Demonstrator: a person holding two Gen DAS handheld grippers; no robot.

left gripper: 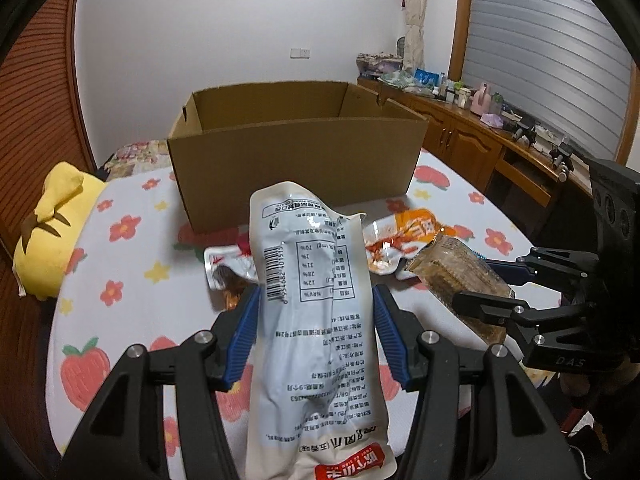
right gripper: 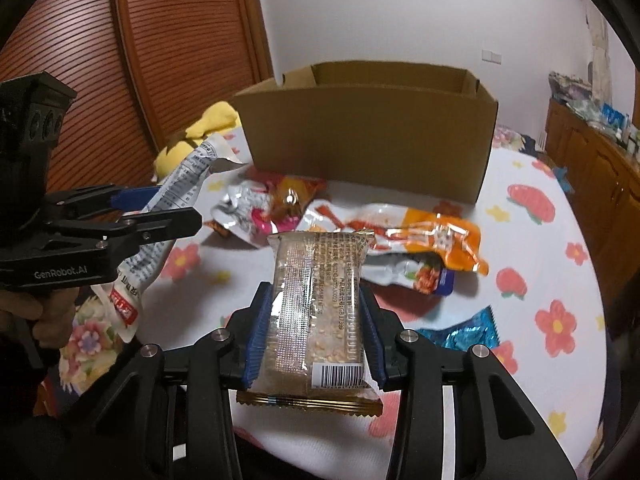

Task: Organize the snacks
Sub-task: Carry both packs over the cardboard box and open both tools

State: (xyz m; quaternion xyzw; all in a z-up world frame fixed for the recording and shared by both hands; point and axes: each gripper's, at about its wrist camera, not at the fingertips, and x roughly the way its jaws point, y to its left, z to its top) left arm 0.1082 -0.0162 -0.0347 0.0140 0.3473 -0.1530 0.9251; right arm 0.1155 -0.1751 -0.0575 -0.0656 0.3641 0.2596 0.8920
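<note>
Loose snack packs lay on the bed between the grippers and the far cardboard box, whose inside was hidden by its near wall. The left gripper had its fingers clamped on a white pouch. The right gripper had its fingers clamped on a clear bar pack, both held above the bed.

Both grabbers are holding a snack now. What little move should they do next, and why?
Probably carry both snacks forward over the open cardboard box. The left gripper already pinches the white packet, and the right gripper pinches the clear cracker pack. Both packs are off the flowered sheet, and the box stands just beyond the loose snacks.
</note>
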